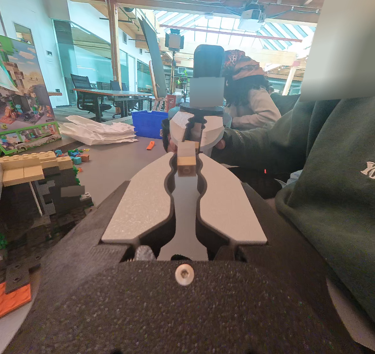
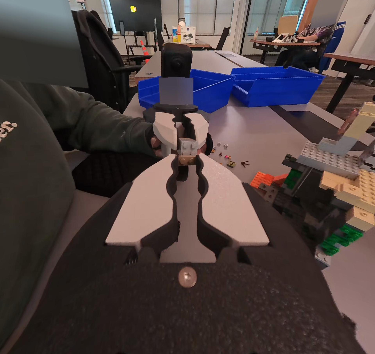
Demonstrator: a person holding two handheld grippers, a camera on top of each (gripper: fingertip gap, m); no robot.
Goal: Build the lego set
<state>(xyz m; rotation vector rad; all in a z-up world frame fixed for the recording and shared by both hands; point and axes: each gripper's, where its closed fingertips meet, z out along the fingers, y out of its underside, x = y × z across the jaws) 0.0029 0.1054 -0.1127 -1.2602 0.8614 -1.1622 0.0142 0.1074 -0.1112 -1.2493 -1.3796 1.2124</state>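
My two grippers meet tip to tip above the grey table [image 2: 253, 133]. In the right wrist view, my right gripper [image 2: 187, 160] is shut on a small tan plate [image 2: 187, 161]. A grey brick [image 2: 188, 148] sits against that plate, inside the fingers of the left gripper facing me. In the left wrist view, my left gripper [image 1: 186, 158] is shut on the same small stack [image 1: 186, 161], which shows tan with a brown underside. The right gripper [image 1: 192, 133] faces it just beyond. The partly built model stands at the left [image 1: 36, 181] and also shows in the right wrist view [image 2: 334, 181].
The set's box [image 1: 24, 100] and white bags [image 1: 97, 129] lie at the back left, with loose bricks [image 1: 77, 155] and an orange tool [image 1: 150, 145]. Blue bins [image 2: 274, 86] stand behind. Tiny pieces [image 2: 227, 157] are scattered nearby. A green sleeve [image 2: 91, 120] reaches in, and another person sits beyond [image 1: 249, 100].
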